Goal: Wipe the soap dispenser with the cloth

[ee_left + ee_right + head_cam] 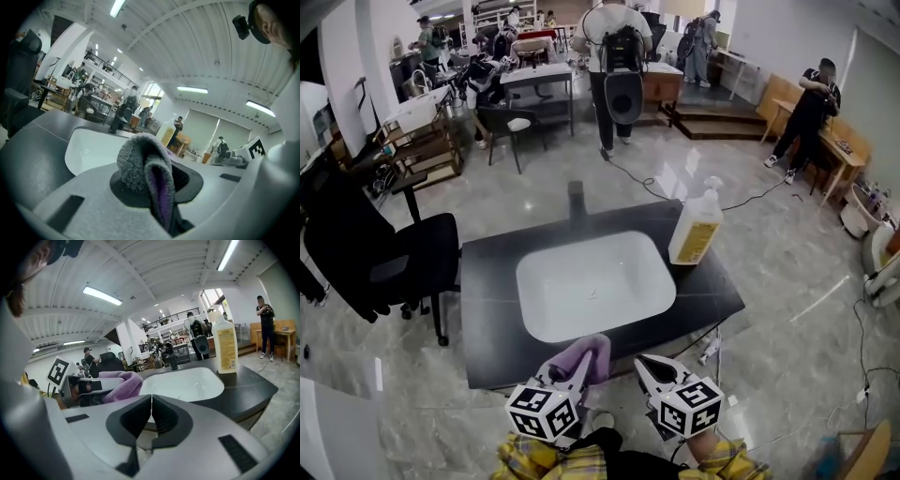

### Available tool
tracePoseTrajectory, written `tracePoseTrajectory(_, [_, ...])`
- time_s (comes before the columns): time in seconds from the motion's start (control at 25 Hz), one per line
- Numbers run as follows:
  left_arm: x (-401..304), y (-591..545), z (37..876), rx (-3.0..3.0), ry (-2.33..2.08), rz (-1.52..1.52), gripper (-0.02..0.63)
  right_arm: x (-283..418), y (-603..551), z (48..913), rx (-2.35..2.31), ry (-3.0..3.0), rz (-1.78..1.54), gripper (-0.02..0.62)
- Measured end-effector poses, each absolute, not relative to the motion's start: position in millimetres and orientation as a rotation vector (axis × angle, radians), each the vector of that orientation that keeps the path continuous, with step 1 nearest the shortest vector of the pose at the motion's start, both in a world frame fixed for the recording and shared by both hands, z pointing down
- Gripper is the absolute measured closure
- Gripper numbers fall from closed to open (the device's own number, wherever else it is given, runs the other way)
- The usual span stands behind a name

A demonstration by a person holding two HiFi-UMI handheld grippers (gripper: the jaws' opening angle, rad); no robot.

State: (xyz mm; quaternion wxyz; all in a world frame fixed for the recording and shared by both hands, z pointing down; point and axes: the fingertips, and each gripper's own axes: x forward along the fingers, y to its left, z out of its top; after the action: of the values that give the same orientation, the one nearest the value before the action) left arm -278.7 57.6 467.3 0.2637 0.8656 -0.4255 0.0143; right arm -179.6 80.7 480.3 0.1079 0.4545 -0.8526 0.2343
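Two claws point(574, 377) point(647, 366), one cloth point(596, 351), one dispenser point(696, 234)

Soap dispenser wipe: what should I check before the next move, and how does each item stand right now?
1. Cloth gripped: ok. The left gripper is shut on it.
2. Right gripper free: ok. Its jaws are together with nothing between them.
3. Dispenser upright: ok. It stands on the counter by the far right corner of the sink.
4. Way to the dispenser clear: ok. Only the sink lies between.
5. Cloth on dispenser: not ok. Both grippers are at the counter's near edge, well apart from it.
6. Where the dispenser is dirty: cannot tell.
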Motion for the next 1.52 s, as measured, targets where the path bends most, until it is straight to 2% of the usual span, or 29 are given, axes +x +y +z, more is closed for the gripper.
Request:
tracePoseTrajectory(0.6, [-261.2,25.0,474.1,2.398,-1.041,0.062,0.557,-172.2,46.4,483.8,1.415,-2.476,0.652,0.589])
tracePoseTrajectory(0.92, [-228.9,-2.9,468.9,2.387,-1.070,0.044,0.557,-131.7,20.3,481.5,1.434,-2.479,0.662,0.589])
tracePoseTrajectory(1.52, [-110.1,-71.1,456.8,2.426,-1.103,0.053,0.557,-23.0,-48.1,479.1,1.419,-2.514,0.677,0.589])
